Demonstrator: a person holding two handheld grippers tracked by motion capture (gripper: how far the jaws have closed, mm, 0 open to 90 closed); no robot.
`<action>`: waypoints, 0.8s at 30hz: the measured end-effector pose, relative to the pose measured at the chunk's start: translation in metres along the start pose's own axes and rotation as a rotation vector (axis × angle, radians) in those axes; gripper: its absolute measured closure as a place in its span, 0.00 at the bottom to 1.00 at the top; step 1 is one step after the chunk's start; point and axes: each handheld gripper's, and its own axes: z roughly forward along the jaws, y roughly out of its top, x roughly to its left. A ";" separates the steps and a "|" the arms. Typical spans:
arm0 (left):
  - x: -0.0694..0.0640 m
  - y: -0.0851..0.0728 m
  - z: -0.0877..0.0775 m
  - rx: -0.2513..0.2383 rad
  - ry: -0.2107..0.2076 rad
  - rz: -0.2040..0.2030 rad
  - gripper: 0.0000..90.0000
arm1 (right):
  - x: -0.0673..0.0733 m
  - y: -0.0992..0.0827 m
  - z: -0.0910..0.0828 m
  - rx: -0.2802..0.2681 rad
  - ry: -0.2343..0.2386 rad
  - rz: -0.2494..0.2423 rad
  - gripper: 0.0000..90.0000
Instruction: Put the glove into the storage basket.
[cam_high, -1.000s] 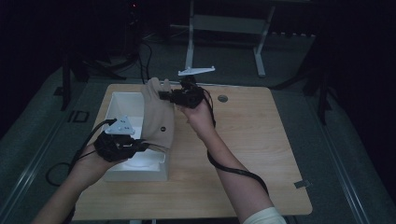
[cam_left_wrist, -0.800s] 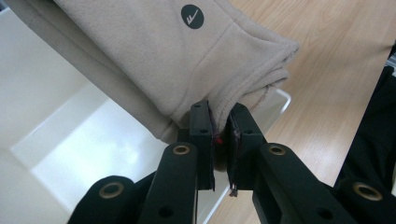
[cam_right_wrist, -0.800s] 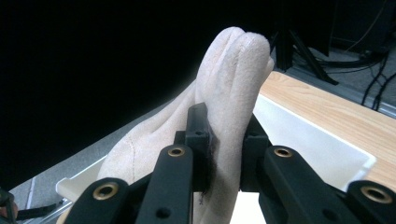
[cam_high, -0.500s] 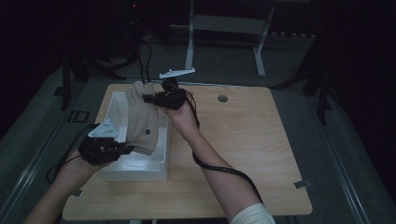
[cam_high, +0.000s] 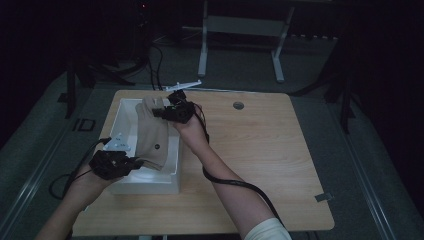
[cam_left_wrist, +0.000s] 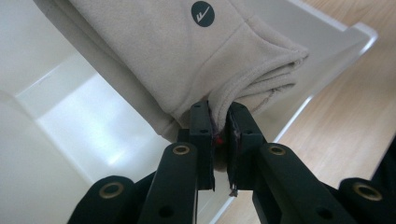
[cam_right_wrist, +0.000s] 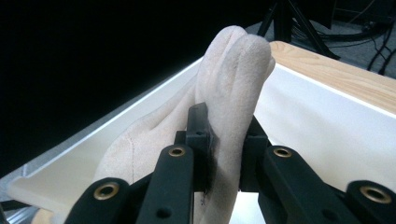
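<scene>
The left claw (cam_left_wrist: 219, 135) is clamped on a bottom corner of the folded beige fleece garment (cam_left_wrist: 187, 60), its 2 black jaws pinching the thick hemmed edge between them. In the high view this left claw (cam_high: 131, 164) sits at the near end of the cloth, over the near left part of the white rectangular plastic bin (cam_high: 125, 112), with the person's left hand (cam_high: 95, 175) behind it.

The right claw (cam_right_wrist: 224, 144) is closed on the opposite end of the same garment, and the doubled soft fabric bulges up above its jaws. From above, the right claw (cam_high: 161, 111) is at the far end of the bin, just inside its far right corner.

Between the 2 claws the beige garment (cam_high: 152, 137) is stretched lengthwise over the open bin, hanging slightly into it. A small round dark logo patch (cam_left_wrist: 202, 13) shows on the fabric near the left claw's end.

The bin stands on the left half of the light wooden counter (cam_high: 260, 160), its long side running away from the person. A small round grey grommet (cam_high: 238, 105) is set in the counter near its far edge, well apart from the bin. A black cable (cam_high: 235, 182) trails from the right claw along the forearm.
</scene>
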 end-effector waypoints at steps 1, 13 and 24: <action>-0.001 -0.001 0.002 0.004 0.001 -0.001 0.92 | 0.000 -0.001 0.002 0.007 -0.003 0.001 0.88; -0.004 -0.023 0.020 0.035 0.020 -0.030 0.92 | 0.002 -0.015 0.030 0.099 -0.026 -0.005 0.88; -0.004 -0.027 0.029 0.034 0.057 -0.064 0.92 | 0.000 -0.016 0.045 0.153 -0.064 -0.006 0.88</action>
